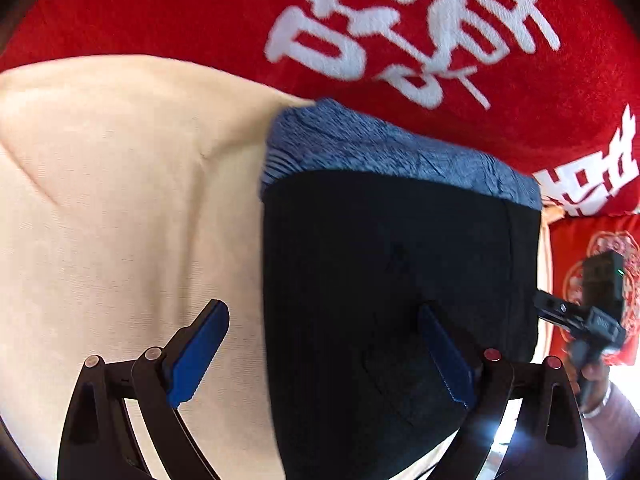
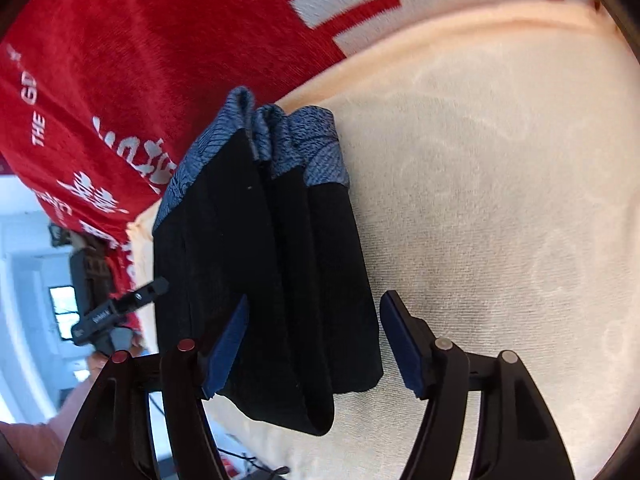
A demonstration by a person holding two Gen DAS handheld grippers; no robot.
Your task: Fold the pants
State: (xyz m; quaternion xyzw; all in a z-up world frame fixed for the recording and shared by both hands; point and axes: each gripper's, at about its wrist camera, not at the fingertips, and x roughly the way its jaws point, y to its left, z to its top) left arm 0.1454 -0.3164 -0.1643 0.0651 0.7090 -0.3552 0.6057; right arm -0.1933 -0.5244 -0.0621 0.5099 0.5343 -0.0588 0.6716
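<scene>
Holding my left gripper point(image 1: 324, 344) wide open, I see one finger over the cream cloth point(image 1: 120, 200) and the other over the folded pants point(image 1: 400, 272). My right gripper point(image 2: 314, 336) is equally spread, gripping nothing, straddling the pants' near end. The pants lie folded on the cream cloth, blue-grey waistband point(image 2: 320, 148) toward the red blanket point(image 1: 520, 80).

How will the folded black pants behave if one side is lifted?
The folded pants are probably floppy: soft layers sag at the rounded fold. The stack may slide open, since nothing clamps it. They likely grip the cream towel, which looks textured.
</scene>
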